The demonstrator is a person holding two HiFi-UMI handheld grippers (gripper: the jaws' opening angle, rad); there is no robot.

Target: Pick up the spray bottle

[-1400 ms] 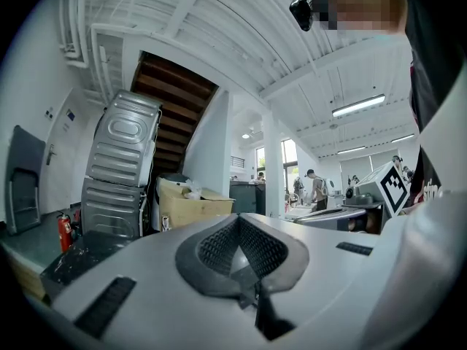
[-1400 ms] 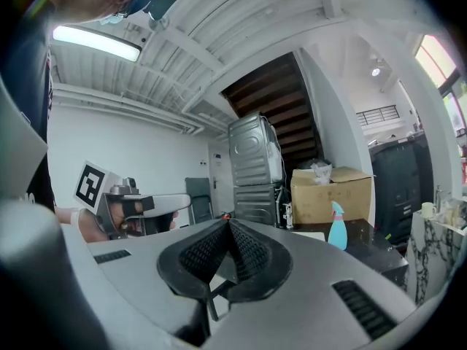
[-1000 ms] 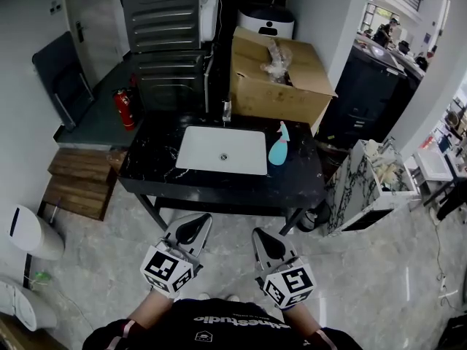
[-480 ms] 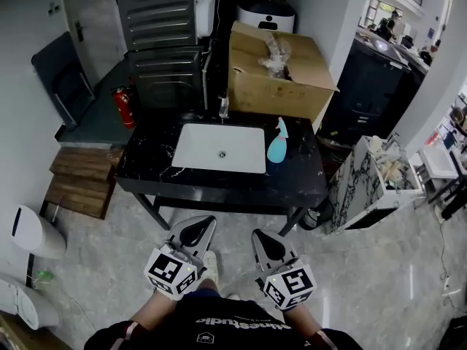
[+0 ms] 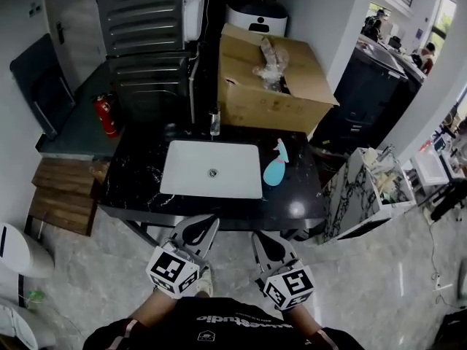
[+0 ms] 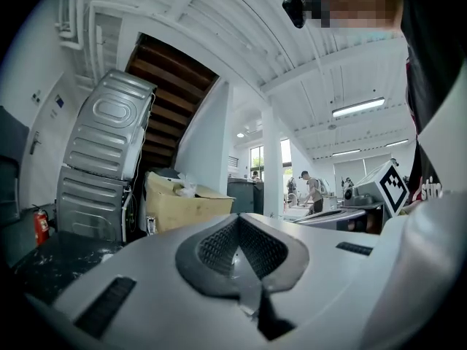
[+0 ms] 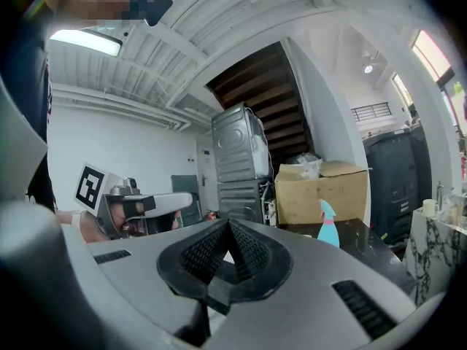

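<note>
The spray bottle [image 5: 275, 164] stands upright on the black counter [image 5: 292, 199], just right of the white sink [image 5: 186, 168] and in front of the cardboard box [image 5: 252, 108]. The right gripper view shows its teal body and lighter nozzle [image 7: 327, 225] against the box front. The sink is set into the counter, with a drain hole at the middle of its basin and a faucet [image 5: 214, 121] at its back edge. The box is open at the top and holds a crumpled wad of clear plastic [image 5: 268, 59].

Both grippers hover side by side in front of the counter, apart from the bottle. The left gripper [image 5: 197, 230] has its jaws pressed together with nothing between them, as its own view [image 6: 237, 221] shows. The right gripper [image 5: 268, 246] is likewise clenched and empty [image 7: 230, 226], and points toward the counter, with the bottle to the right of its tips.
</note>
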